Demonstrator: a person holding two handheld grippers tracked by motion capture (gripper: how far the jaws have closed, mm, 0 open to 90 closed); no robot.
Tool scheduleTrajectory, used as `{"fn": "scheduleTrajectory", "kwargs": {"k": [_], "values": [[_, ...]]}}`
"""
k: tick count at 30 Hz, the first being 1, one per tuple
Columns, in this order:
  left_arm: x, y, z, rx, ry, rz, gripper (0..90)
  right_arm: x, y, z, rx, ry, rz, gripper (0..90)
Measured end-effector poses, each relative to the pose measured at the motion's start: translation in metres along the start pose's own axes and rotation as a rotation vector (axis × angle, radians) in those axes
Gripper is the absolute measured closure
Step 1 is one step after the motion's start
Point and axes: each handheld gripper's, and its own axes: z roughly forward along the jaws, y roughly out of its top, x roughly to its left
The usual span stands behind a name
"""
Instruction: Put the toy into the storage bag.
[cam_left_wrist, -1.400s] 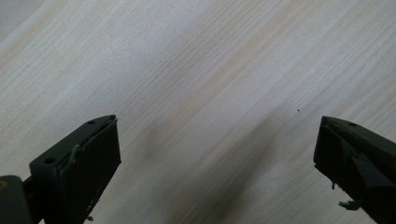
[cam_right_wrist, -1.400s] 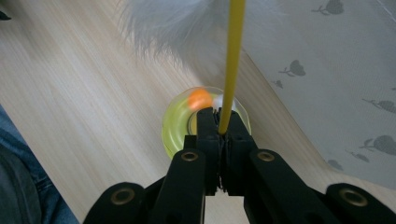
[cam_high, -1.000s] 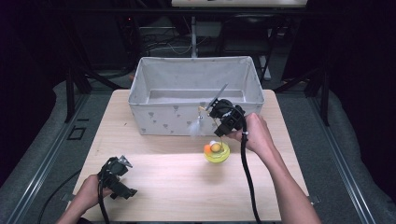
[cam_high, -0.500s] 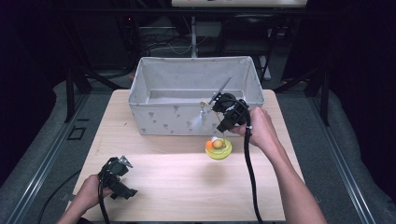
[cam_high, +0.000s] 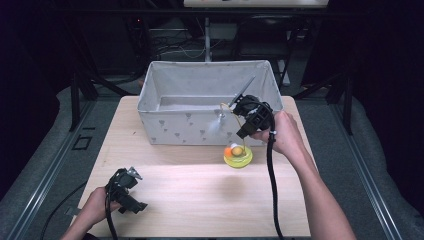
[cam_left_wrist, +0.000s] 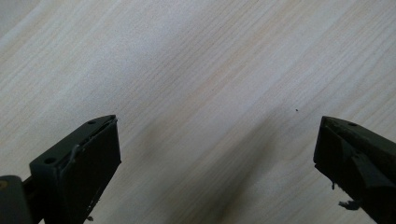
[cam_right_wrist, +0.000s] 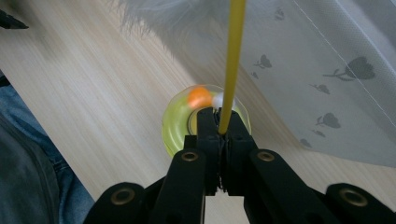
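Observation:
A toy with a round yellow-green base (cam_high: 238, 157) stands on the wooden table (cam_high: 200, 200) just in front of the fabric bin (cam_high: 175, 127). An orange ball (cam_right_wrist: 200, 96) and a white one sit on the base (cam_right_wrist: 177, 128). A thin yellow rod (cam_right_wrist: 232, 56) rises from it and ends in a white feather (cam_high: 218, 122). My right gripper (cam_right_wrist: 218, 116) is shut on the rod just above the base, also seen in the high view as the right gripper (cam_high: 242, 133). My left gripper (cam_high: 137, 190) rests at the table's near left corner, jaws open over bare wood, as in the left gripper (cam_left_wrist: 217, 135) view.
The grey-white fabric bin with a flower print (cam_right_wrist: 336, 70) stands at the back middle of the table, close behind the toy. Dark floor and metal frames surround the table. A blue-trousered leg (cam_right_wrist: 28, 177) lies beyond the table edge.
My right gripper has risen a little and moved toward the bin with the rod in it; the toy base shifted the same way. The left gripper has not moved.

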Motion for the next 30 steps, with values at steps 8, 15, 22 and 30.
{"fn": "scheduleTrajectory", "kwargs": {"k": [8, 15, 22, 30], "values": [[0.0, 0.0, 0.0, -0.001, 0.001, 0.001, 0.7, -0.005, -0.004, -0.007, 0.004, -0.002, 0.008, 88.3], [0.0, 0.0, 0.0, 0.0, 0.001, 0.0, 0.7, -0.01, -0.006, -0.015, 0.012, -0.001, 0.022, 88.2], [0.0, 0.001, 0.001, 0.002, -0.001, 0.0, 0.7, -0.017, -0.008, -0.025, 0.013, -0.006, 0.039, 88.2], [0.0, 0.001, 0.001, 0.002, 0.0, -0.001, 0.7, -0.021, -0.008, -0.036, 0.009, -0.009, 0.048, 88.2]]}}
